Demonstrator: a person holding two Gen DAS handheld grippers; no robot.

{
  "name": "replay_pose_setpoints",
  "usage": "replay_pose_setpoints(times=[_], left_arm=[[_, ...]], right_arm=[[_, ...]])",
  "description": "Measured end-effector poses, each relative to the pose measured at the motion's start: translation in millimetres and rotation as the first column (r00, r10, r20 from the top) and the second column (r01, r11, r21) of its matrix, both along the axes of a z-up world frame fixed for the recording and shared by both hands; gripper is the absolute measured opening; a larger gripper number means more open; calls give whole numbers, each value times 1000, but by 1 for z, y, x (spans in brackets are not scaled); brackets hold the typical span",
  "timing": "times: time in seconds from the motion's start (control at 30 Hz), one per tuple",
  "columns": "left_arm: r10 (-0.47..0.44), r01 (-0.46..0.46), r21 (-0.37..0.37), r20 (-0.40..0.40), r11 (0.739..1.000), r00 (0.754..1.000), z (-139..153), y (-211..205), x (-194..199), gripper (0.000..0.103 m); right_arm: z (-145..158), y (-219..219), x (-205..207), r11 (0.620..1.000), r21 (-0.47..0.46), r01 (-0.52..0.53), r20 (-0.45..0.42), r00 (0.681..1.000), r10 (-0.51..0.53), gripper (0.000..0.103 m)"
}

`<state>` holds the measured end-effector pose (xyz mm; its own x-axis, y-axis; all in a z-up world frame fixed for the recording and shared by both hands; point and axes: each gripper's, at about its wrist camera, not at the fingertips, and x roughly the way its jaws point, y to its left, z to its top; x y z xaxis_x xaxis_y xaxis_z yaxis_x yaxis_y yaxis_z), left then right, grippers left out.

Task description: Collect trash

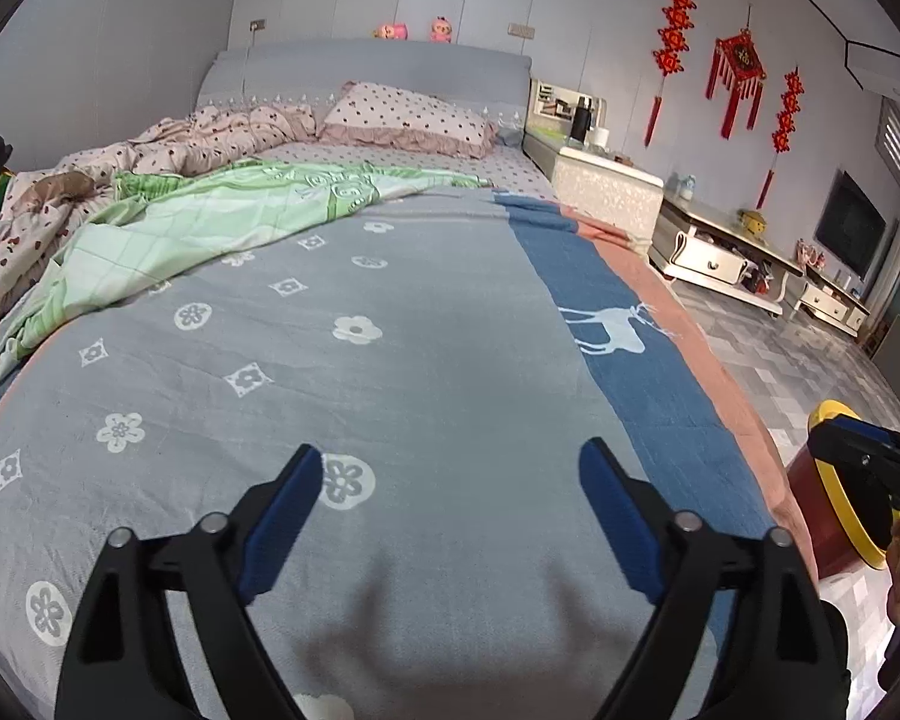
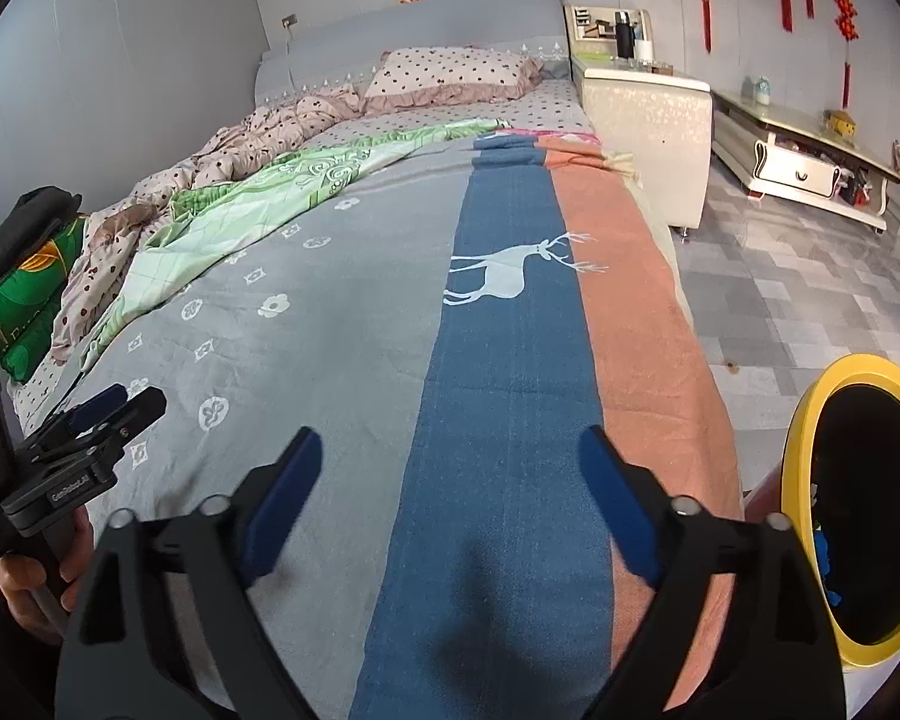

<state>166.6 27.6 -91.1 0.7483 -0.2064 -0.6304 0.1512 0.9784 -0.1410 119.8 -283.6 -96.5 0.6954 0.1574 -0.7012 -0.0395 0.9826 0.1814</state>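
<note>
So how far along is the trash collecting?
Seemingly near the end. Done: the bin beside the bed already has scraps inside. In hand: nothing; the left gripper and right gripper are both open and empty. Left: no trash shows on the bedspread or floor.

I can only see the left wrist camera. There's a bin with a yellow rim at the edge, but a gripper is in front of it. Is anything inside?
Observer: Yes. The right wrist camera looks into the bin, and blue scraps lie inside.
Child: Is there anything on the floor?
Observer: A small brown spot sits on the floor beside the bed. It is too small to tell what it is.
Child: What's the green thing far left?
Observer: A green patterned bundle with a folded black item on top.
</note>
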Motion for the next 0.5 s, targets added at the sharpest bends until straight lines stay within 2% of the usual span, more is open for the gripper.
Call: replay_pose_setpoints(times=[0.07, 0.5], left_arm=[[16, -15, -4, 21, 1000, 1000, 2, 3, -4, 95], [31, -27, -47, 79, 999, 996, 17, 8, -25, 95]], right_arm=[[0, 0, -3, 1000, -1, 12, 25, 1000, -12, 95], [13, -3, -21, 992, -50, 118, 133, 985, -111, 95]])
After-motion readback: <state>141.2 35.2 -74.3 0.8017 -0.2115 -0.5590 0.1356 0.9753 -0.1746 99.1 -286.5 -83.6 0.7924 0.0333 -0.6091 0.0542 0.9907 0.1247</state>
